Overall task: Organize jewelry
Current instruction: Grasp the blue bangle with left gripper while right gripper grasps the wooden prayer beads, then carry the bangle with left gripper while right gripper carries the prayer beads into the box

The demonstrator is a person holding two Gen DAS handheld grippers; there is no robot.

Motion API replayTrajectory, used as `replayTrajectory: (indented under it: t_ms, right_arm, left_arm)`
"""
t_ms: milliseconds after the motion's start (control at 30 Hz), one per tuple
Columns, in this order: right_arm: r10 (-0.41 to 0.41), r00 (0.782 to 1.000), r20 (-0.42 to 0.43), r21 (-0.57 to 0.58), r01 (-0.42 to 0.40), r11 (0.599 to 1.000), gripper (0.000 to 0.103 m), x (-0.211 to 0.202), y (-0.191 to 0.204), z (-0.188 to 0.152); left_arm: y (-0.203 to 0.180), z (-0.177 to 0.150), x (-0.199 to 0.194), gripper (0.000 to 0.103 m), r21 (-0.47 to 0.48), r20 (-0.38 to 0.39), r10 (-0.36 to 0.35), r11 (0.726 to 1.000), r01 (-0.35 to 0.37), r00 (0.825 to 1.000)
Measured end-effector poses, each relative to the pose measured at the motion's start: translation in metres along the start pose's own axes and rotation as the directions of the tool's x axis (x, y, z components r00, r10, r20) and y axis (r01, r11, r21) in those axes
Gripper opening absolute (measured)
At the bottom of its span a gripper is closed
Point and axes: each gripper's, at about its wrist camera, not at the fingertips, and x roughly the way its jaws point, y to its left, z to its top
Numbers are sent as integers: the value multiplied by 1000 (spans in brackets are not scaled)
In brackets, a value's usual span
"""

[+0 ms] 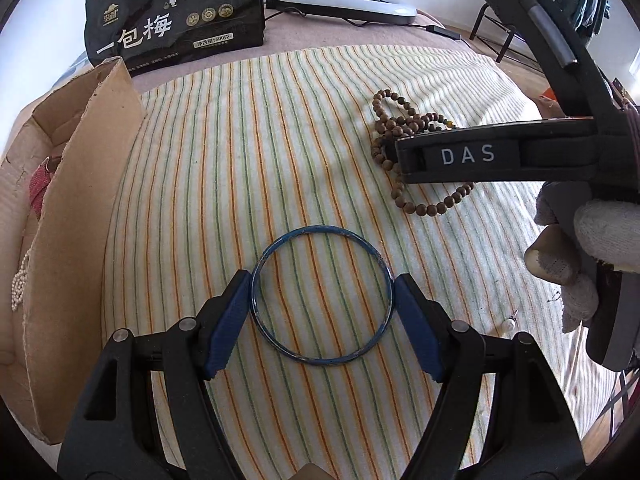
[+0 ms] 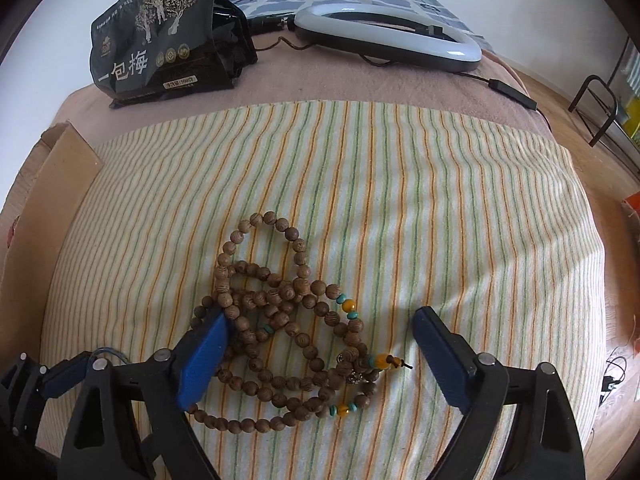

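Note:
A thin blue bangle (image 1: pixel 322 233) lies flat on the striped cloth (image 1: pixel 280 140). My left gripper (image 1: pixel 322 292) is open with its blue pads on either side of the bangle, touching or nearly touching its rim. A pile of brown wooden prayer beads (image 2: pixel 288 320) with teal and amber accents lies on the cloth; it also shows in the left wrist view (image 1: pixel 404 120). My right gripper (image 2: pixel 320 340) is open and straddles the bead pile, its left pad (image 2: pixel 204 356) resting over the beads. In the left wrist view the right gripper's body hides part of the beads.
A cardboard box (image 1: pixel 80 184) stands at the left with a red item and a white pearl string (image 1: pixel 20 276) inside. A black snack bag (image 2: pixel 160 36) and a ring light (image 2: pixel 384 36) with cable lie behind. A small pearl earring (image 1: pixel 509 323) lies right of the bangle.

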Motion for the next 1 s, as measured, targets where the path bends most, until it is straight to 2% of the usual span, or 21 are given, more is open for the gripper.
replayTrajectory:
  t_ms: [33,100,133,167,267,567,1000]
  right_arm:
    - [-7,1000,7,-1,7,1000,79,-2,-1,0]
    - [-22,999,23,-1,22,1000,59,-6,-5,-1]
    - [-20,999,28,-5,20,1000,41,-9,-6,-1]
    - [-17,999,29,-8,17,1000,29,-10,-7,-2]
    - [-4,999,31,-19,5,1000,15,-12,-9,-5]
    - [30,998,51,-31,-29,999,10,-29,-7,-14]
    - [61,983,173,11,-63,998,10,-92,-4,-20]
  left_arm:
    - [1,0,0,75,0,1,1,1000,-1,1000]
    - [2,0,0,74,-2,1,0,1000,0,1000]
    - [3,0,-1,74,-4,1,-2,1000,2,1000]
    - [4,0,0,74,-5,1,-3,1000,3,1000]
    - [7,0,-2,74,-12,1,-8,1000,8,1000]
    - [23,4,-17,74,-62,20,-34,998,35,999]
    - [36,8,-68,74,-66,108,-71,995,78,992]
